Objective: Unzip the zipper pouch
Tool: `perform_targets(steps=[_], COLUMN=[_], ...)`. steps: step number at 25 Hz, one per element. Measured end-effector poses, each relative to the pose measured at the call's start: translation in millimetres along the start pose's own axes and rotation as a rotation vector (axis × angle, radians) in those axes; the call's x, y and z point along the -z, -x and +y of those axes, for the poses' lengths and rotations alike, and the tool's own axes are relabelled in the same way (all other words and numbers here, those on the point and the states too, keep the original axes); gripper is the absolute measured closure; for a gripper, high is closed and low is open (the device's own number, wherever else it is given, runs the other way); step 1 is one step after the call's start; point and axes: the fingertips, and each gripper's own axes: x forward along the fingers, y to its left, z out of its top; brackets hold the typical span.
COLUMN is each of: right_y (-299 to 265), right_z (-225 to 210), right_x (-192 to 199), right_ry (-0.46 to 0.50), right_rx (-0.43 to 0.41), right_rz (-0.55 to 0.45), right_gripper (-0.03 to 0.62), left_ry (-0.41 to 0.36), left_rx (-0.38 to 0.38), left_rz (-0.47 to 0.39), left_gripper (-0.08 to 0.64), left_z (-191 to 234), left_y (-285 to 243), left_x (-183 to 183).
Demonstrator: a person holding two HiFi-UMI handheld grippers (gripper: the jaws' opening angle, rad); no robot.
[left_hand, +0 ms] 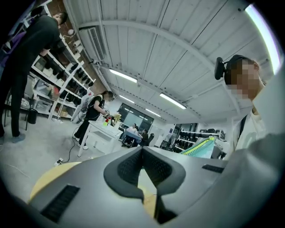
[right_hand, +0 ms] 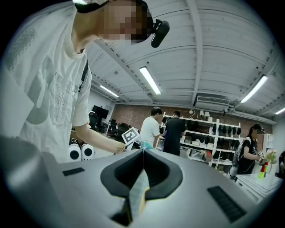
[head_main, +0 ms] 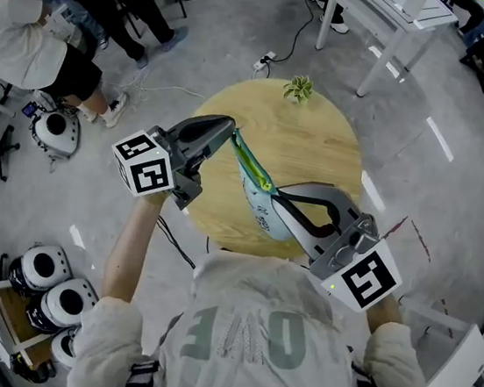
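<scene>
The left gripper (head_main: pixel 231 131) pinches the zipper pouch (head_main: pixel 260 210) by its far end, the right gripper (head_main: pixel 276 192) by its near end, above the tabletop's (head_main: pixel 318 154) near edge. The zipper (head_main: pixel 252 160) runs between them.

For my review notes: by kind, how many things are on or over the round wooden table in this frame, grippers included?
zipper pouch: 1, held above the table
grippers: 2, the left gripper and the right gripper, both with jaws shut on the pouch
small plant: 1, at the table's far edge
Total: 4
</scene>
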Motion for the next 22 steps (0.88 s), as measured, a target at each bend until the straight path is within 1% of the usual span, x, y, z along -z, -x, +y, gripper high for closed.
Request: perform_targets(steps=[6,15,18,20,22], right_y=[1,-1,0,0,1], right_z=[-1,-4,-6,-11,-19], right_x=[4,10,12,11,12], right_ry=[-0.004,-0.01,-0.013,-0.022,-0.024], right_rx=[0.011,0.018,0.025,0.041,0.063], right_rz=[0.022,0.031,0.028,0.02,0.023], right_gripper=[0.56,0.56,0.56,0.56,0.56], left_ry=[-0.005,0.016,-0.009,-0.039,-0.051], left_rx=[-0.013,-0.016,-0.026,-0.051,-0.08], left_rz=[0.012,0.006,-0.01,-0.021,-0.03], left_gripper=[0.535,0.535,0.535,0.532,0.532], left_z=[6,12,11,12,15], left_y=[1,-4,-4,-3,-2], left_x=[2,6,4,2,-2])
